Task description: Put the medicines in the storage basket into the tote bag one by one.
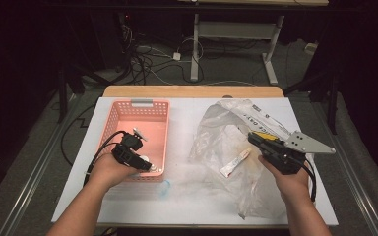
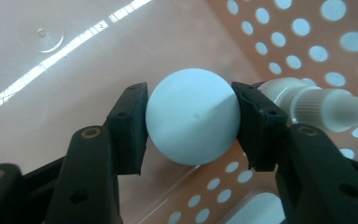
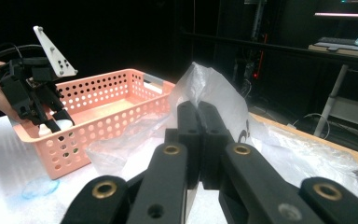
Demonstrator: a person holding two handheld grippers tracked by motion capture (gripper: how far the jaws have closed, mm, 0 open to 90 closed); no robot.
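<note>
A pink perforated basket [image 1: 142, 103] stands on the left half of the white table. My left gripper [image 1: 150, 168] reaches into the basket's near right corner, shut on a small white round-capped bottle [image 2: 193, 121] just above the basket floor. A second white bottle with a ribbed cap [image 2: 326, 107] lies beside it against the basket wall [image 2: 307, 42]. On the right lies a crumpled clear plastic bag [image 1: 216, 132]. My right gripper [image 1: 252, 137] rests on it with its jaws pressed together, and the film [image 3: 261, 135] rises straight from the tips. A white and red tube [image 1: 235, 162] lies in the bag.
A small blue translucent disc [image 1: 165, 188] lies on the table just in front of the basket. A wooden strip [image 1: 192, 91] runs along the table's far edge. Cables and desk legs [image 1: 195, 54] stand on the floor beyond it.
</note>
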